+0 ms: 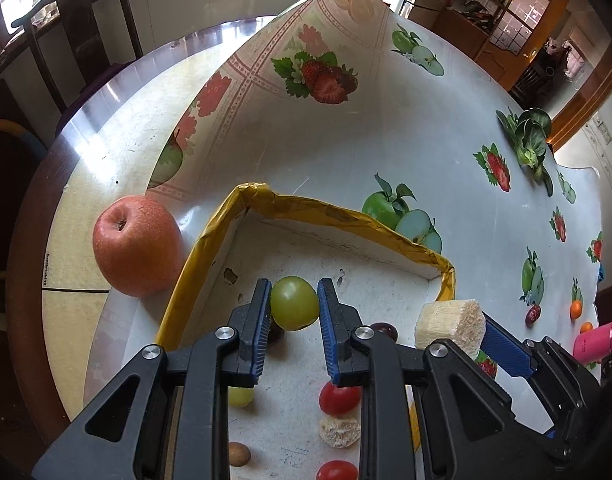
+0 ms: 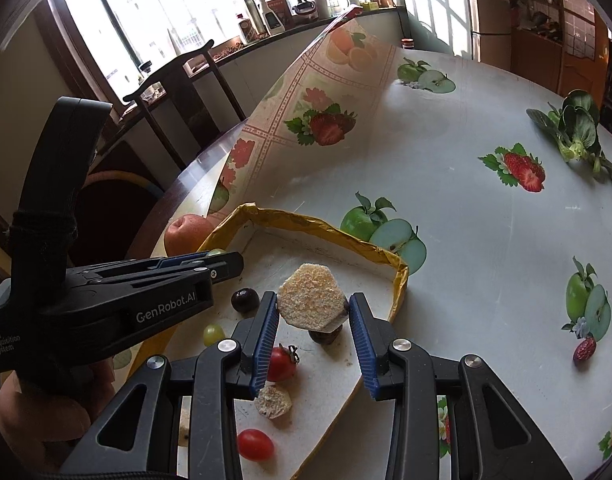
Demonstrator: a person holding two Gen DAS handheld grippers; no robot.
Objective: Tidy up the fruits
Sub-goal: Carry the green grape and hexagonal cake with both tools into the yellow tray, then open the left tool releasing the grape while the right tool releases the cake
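My left gripper (image 1: 294, 300) is shut on a green round fruit (image 1: 294, 303) and holds it above the white tray with a yellow rim (image 1: 306, 204). My right gripper (image 2: 311, 312) is shut on a pale hexagonal crumbly piece (image 2: 310, 301), also over the tray; the piece also shows in the left wrist view (image 1: 449, 328). In the tray lie cherry tomatoes (image 2: 281, 363) (image 2: 255, 445), a green grape (image 2: 212, 334), dark round fruits (image 2: 245, 300) and a smaller crumbly piece (image 2: 273, 400). A red apple (image 1: 137, 246) sits on the table left of the tray.
The round table carries a fruit-print cloth (image 2: 465, 208), folded up at the back. A leafy green vegetable (image 2: 577, 128) lies far right. A pink bottle (image 1: 597, 340) stands at the right edge. A red date (image 2: 584, 350) lies on the cloth. Dark chairs (image 2: 178, 92) stand behind.
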